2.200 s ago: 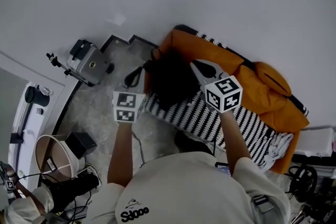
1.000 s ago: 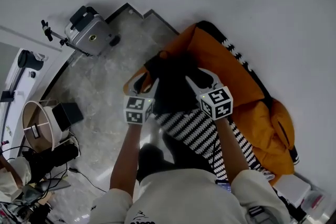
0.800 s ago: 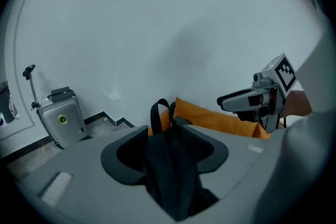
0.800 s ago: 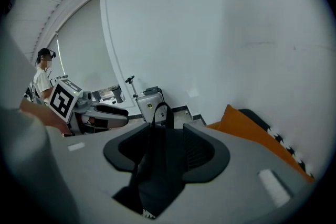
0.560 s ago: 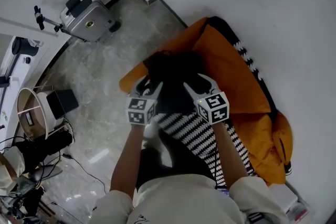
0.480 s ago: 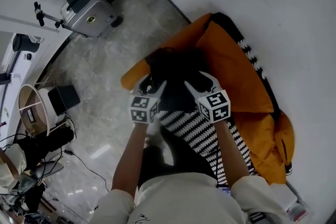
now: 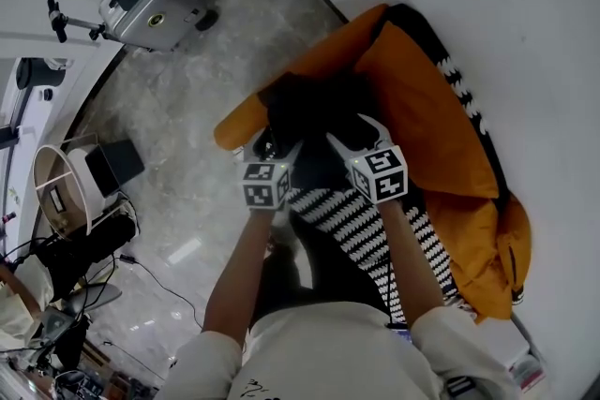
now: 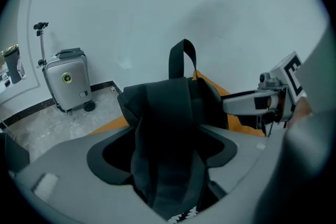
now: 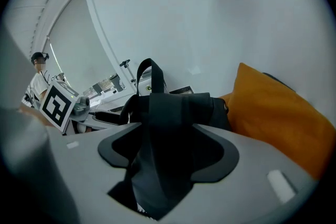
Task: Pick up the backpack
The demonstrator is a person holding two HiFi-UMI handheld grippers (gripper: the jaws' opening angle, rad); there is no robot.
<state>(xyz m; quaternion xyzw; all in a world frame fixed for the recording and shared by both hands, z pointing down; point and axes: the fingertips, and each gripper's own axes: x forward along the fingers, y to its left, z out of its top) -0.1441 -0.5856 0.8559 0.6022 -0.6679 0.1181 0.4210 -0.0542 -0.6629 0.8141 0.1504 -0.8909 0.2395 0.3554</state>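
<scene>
left gripper [image 7: 272,145] — jaws opening, backpack strap [image 8: 167,155] between | right gripper [image 7: 351,132] — jaws opening, other strap [image 9: 157,165] between

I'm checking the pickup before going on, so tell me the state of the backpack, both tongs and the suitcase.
Backpack: upright on the orange cushion, top loop standing up.
Left tongs: jaws apart and opening, a black strap between them, not pinched.
Right tongs: jaws apart and opening, the other strap between them, not pinched.
Suitcase: standing upright.
</scene>
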